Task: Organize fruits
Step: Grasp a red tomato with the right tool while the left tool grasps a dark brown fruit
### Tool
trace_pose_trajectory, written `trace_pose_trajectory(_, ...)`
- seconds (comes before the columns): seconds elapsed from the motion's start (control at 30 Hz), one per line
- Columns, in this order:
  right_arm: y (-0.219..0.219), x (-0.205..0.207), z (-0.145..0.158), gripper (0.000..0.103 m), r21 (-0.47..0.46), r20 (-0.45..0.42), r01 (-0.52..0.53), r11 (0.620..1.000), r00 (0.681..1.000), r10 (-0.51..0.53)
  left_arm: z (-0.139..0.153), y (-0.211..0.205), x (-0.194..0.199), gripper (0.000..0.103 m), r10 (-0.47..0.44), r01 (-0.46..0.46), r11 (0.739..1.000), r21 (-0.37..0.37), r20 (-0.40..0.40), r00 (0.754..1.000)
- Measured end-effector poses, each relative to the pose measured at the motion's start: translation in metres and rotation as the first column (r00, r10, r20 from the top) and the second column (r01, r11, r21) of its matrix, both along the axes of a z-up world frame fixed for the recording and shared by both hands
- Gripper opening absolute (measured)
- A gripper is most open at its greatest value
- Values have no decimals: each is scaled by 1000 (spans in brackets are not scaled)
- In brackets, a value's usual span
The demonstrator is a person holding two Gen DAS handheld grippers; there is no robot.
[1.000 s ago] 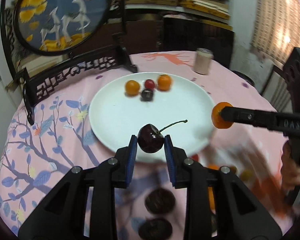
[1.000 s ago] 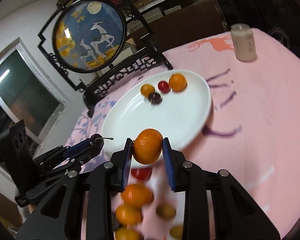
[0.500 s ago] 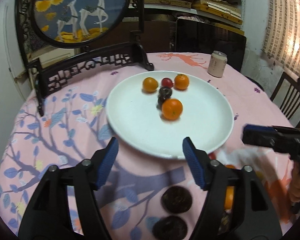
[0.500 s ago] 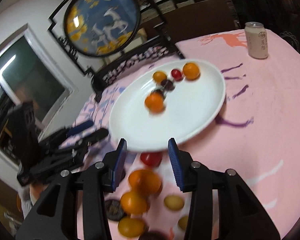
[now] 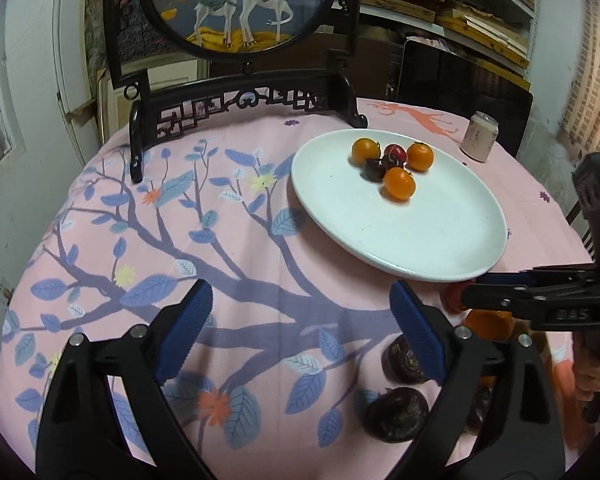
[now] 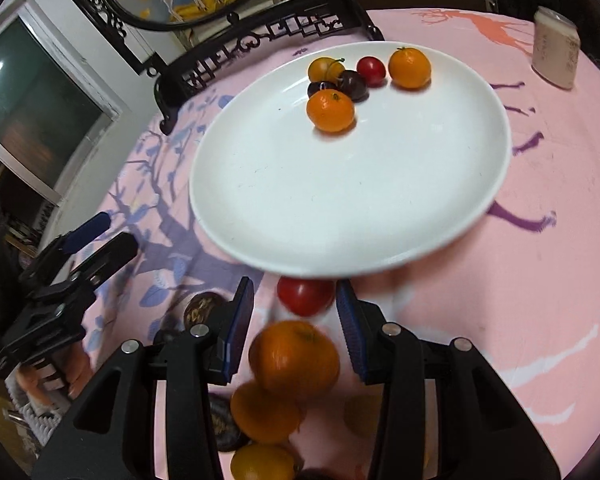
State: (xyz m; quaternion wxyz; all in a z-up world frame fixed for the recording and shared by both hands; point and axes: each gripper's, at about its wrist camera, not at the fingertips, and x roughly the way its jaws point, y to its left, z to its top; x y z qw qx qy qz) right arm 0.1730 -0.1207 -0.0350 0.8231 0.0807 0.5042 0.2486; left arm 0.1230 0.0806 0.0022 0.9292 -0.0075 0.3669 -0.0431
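Step judged: between placements, reaching for the next fruit off the cloth. Plate [image 6: 260, 208] held six fruits at its far side: three oranges, a red one, two dark ones.

Right gripper [image 6: 296, 316]: jaws wide apart, holding nothing. Tomato [image 6: 305, 295] lay directly between the fingertips, just ahead, at the plate's near rim. Orange [image 6: 296, 356] sat nearer the gripper body, between the fingers, blurred. More oranges lay below it; height above the cloth could not be told.

Left gripper [image 5: 300, 328]: jaws wide open, empty, over bare cloth. Dark fruits [image 5: 396, 412] lay just behind its right finger, plate ahead and to the right.

Next move, judged: close the right gripper on the tomato or orange without nudging the plate rim, then lift and carry forward.
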Motion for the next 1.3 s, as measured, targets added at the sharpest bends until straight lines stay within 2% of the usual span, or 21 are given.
trace_pose_trajectory(0.1,10,6,-8,43,-62,-25,-7,998,1000,6,1,-2,-2,93,-8,8,1000,-1,4,1000)
trace_pose_trajectory(0.23,16,6,-9,32,-121,16,9,993,1000,-7,3,-8,-4,94,-35,35,999,10,9,999)
trace_pose_trajectory(0.33,14,3,-10,31,-117,39,2,993,999,3,3,-11,-6,96,-45,45,999,23,10,999)
trace_pose_trajectory(0.5,-12,-9,-9,30,-55,48,24,998,999,-21,-4,-21,-6,97,-83,84,996,42,-17,996)
trace_pose_trajectory(0.57,-35,-18,-9,30,-2,47,49,999,998,-49,-8,-30,-8,97,-121,123,990,65,-25,992)
trace_pose_trajectory(0.73,-85,-34,-11,30,169,81,143,975,984,-158,-24,-63,-18,97,-249,254,955,156,-52,967)
trace_pose_trajectory(0.8,-96,-34,-11,30,199,70,160,967,982,-177,-31,-74,-20,97,-284,292,939,181,-70,956)
trace_pose_trajectory(0.9,-103,-37,-5,30,233,80,166,958,979,-189,-39,-81,-20,97,-292,303,929,211,-83,953)
trace_pose_trajectory(0.97,-106,-38,-2,30,248,85,161,955,979,-187,-43,-80,-17,96,-289,304,932,200,-101,952)
trace_pose_trajectory(1.03,-107,-39,0,30,255,87,162,953,978,-189,-47,-75,-12,95,-285,302,941,156,-122,951)
trace_pose_trajectory(1.1,-109,-40,2,30,260,88,160,952,978,-189,-49,-71,-9,86,-287,303,946,115,-140,948)
trace_pose_trajectory(1.13,-109,-40,2,30,260,89,162,952,978,-190,-50,-70,-8,71,-289,306,946,104,-147,946)
trace_pose_trajectory(1.17,-109,-40,1,30,261,89,162,952,978,-191,-52,-70,-6,60,-291,308,947,96,-157,944)
trace_pose_trajectory(1.2,-109,-40,1,30,261,87,161,952,978,-190,-52,-69,-6,60,-293,310,946,92,-158,943)
trace_pose_trajectory(1.3,-111,-41,1,30,261,86,166,951,977,-194,-52,-73,-9,48,-309,325,941,93,-149,939)
